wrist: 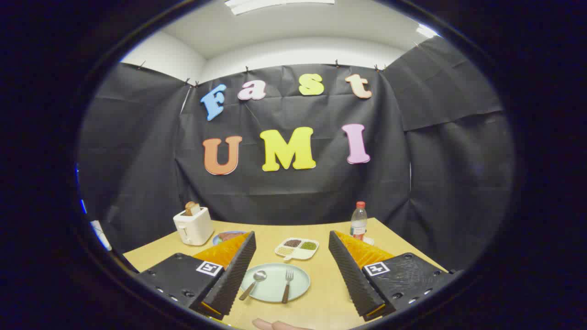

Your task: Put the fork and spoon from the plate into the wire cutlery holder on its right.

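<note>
The gripper [292, 250] hangs above a pale wooden table [321, 302] with its two ribbed, wedge-shaped fingers [238, 270] spread wide apart and nothing held between them; between the fingers, down on the table, lies a round, smooth, pale green plate [300, 280] with a low rim; on the plate rest a spoon [253, 283] with a shiny metal bowl and a fork [287, 284] with metal tines, both with slim dark handles, lying side by side and apart from one another, the spoon nearer the left finger, the fork nearer the plate's middle; bare tabletop shows all round the plate's rim and between the plate and the right finger; just beyond the plate, still between the fingers, sits a small white divided dish [297, 249] with four compartments holding dark, pale and green fillings; beyond the left finger stands a boxy white toaster [194, 225] with a slice of bread [192, 208] standing up from its slot, and beside it a blue-rimmed dish [228, 236] partly hidden by the finger; beyond the right finger stands a clear plastic bottle [358, 221] with a red cap; black cloth walls hang behind the table's far edges, with a white ceiling above; fingertips of a person's hand [277, 325] show at the table's near edge.
</note>
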`<act>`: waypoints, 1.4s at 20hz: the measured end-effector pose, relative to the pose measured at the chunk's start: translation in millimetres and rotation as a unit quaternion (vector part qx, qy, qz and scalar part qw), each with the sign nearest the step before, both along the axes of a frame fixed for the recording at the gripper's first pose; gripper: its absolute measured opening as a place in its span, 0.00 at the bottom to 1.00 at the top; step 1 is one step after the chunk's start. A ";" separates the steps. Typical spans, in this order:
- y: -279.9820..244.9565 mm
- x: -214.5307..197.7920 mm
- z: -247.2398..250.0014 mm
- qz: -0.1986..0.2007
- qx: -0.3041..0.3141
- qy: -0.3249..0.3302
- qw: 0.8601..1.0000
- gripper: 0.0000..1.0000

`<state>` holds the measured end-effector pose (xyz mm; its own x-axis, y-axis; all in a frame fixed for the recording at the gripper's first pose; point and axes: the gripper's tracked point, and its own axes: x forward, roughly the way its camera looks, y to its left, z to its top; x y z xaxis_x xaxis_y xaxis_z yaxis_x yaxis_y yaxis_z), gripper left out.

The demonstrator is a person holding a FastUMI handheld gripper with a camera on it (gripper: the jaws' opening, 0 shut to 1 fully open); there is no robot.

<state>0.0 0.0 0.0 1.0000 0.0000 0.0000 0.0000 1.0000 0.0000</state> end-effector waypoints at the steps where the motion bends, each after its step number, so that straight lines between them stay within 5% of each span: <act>1: 3.5 -4.1 4.1 -0.005 -0.009 -0.008 1.000 0.96; 16: 15.5 -6.1 5.4 -0.035 -0.015 0.003 0.999 0.96; 28: 15.4 63.8 -75.8 -0.055 -0.027 0.157 0.986 0.96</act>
<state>63.8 15.4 -75.8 0.9445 -0.1168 -0.3070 0.0995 0.9925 -0.0713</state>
